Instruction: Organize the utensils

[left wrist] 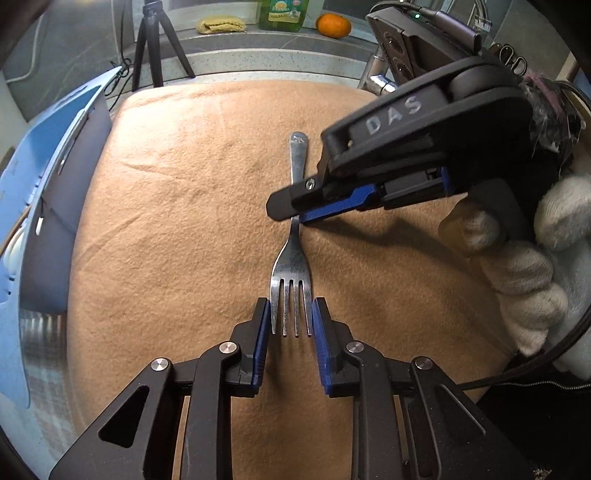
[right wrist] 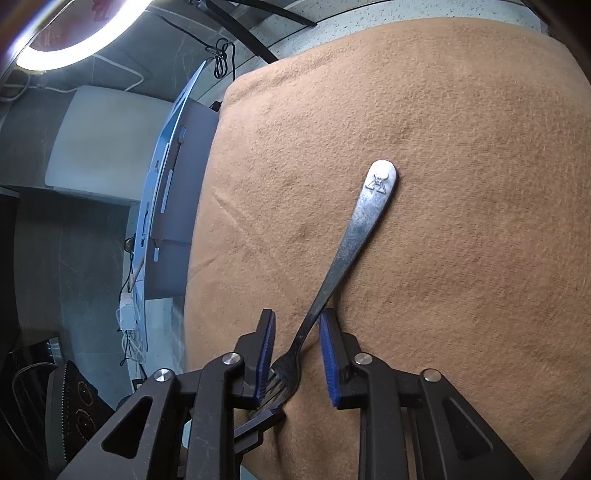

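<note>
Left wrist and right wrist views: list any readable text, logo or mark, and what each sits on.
"DAS": raised letters on the right gripper body.
Green bottle label: print too blurred to read.
Fork handle end: stamped emblem, no legible letters.
Red sign behind the ring light: cut off, unreadable.

Tan cloth-covered counter (left wrist: pixel 177 206), fork (left wrist: pixel 291 266) lying flat

Orange (left wrist: pixel 333 25) beside green bottle (left wrist: pixel 283 14); tripod (left wrist: pixel 155 48).
</note>
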The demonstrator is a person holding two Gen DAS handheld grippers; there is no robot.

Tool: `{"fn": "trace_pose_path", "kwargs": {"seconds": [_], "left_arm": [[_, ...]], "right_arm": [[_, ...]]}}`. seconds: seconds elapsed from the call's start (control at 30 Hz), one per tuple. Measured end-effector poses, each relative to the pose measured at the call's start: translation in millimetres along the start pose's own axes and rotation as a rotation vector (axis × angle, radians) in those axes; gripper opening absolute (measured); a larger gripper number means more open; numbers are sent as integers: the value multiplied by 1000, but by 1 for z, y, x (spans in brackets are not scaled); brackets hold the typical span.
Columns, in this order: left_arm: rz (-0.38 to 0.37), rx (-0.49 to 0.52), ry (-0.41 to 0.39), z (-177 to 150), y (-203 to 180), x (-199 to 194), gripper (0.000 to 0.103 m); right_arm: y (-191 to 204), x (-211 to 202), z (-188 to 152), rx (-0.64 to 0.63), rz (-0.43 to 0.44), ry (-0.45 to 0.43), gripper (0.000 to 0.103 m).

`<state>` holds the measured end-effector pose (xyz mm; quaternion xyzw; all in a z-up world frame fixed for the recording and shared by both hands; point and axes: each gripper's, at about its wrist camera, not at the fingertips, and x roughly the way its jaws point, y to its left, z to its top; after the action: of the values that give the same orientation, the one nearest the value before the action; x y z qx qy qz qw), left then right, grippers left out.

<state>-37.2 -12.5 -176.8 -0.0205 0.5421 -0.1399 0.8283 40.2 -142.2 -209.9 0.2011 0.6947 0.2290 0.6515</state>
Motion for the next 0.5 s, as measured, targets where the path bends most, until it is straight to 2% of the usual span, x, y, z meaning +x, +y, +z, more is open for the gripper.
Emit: {"fn": "trace_pose_path", "kwargs": {"seconds": [0.17,0.5], "left_arm": [[-28,-18,-19,3,1,-7,21],[-67,-40,-63,11,28,-23,21]], "right_arm": [[-1,3,2,24,7,-4,9],[10,-4,7,46,50,-24,8]]}}
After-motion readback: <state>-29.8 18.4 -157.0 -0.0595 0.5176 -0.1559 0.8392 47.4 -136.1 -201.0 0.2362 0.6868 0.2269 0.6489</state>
